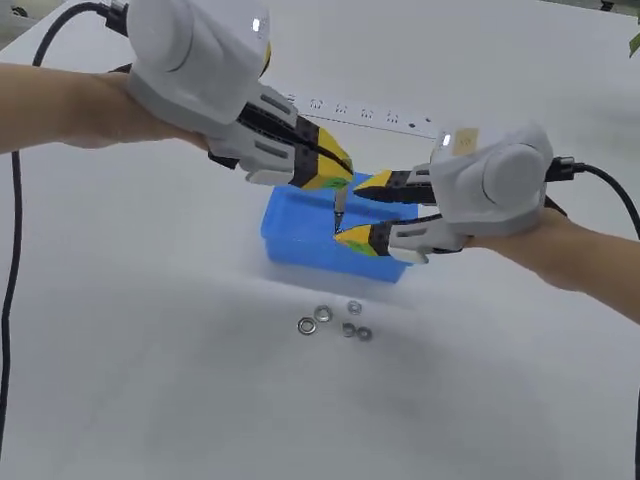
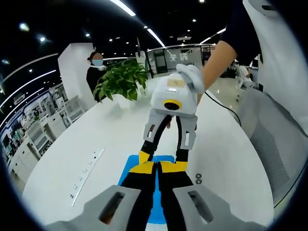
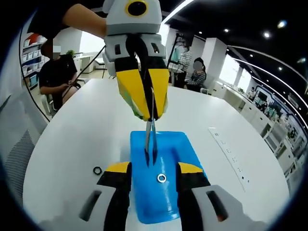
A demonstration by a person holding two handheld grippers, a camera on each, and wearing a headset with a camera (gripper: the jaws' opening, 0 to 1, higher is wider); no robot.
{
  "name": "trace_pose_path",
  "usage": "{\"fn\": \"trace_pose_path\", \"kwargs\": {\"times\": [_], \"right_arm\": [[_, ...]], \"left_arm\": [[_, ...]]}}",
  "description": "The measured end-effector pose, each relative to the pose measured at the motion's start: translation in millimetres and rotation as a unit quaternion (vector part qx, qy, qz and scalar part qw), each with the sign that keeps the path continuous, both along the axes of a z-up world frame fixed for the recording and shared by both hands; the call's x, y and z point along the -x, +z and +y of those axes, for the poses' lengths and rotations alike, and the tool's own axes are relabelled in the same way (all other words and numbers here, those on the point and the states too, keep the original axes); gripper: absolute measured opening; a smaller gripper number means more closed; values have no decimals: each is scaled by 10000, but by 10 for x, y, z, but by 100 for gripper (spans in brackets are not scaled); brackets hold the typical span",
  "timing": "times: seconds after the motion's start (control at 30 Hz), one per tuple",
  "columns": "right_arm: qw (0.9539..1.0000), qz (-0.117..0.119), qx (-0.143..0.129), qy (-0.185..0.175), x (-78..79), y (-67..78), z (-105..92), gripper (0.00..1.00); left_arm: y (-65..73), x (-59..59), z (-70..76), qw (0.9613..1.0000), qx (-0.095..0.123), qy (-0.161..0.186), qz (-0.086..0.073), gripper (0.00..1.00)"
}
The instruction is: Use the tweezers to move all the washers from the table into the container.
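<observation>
A blue container stands mid-table; in the right gripper view the container holds one washer. Several washers lie on the white table in front of it, and two washers show beside the container. My left gripper comes from the upper left and is shut on thin metal tweezers. The tweezers point down into the container, with nothing seen between their tips. My right gripper is open, its jaws either side of the tweezers over the container.
A white power strip lies behind the container. Black cables trail from both grippers across the table. One washer lies on the table left of the container. A potted plant and people stand beyond the table.
</observation>
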State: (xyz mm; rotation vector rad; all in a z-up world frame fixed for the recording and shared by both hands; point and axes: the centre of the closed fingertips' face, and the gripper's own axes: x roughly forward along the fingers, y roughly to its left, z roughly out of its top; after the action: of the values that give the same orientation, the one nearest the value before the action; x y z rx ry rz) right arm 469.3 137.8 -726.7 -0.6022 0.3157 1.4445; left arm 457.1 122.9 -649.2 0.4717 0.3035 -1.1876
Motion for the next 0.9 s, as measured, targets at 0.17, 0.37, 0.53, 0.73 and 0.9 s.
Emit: {"fn": "trace_pose_path", "kwargs": {"times": [0.17,0.37,0.53,0.73,0.9], "right_arm": [[9997,166,-47,-184,152,10,-164,55],[9962,271,-402,-727,230,125,-407,67],[9946,109,-309,-985,287,62,-674,75],[9929,30,-182,-1176,432,-50,-1018,86],[9916,-7,-240,-1270,560,-61,-1073,96]], "left_arm": [[107,93,1,10000,84,27,-15,5],[187,226,37,9996,256,43,-52,5],[259,324,77,9993,330,93,-154,5],[218,504,106,9993,325,96,-128,5],[101,583,98,9990,394,211,4,5]]}}
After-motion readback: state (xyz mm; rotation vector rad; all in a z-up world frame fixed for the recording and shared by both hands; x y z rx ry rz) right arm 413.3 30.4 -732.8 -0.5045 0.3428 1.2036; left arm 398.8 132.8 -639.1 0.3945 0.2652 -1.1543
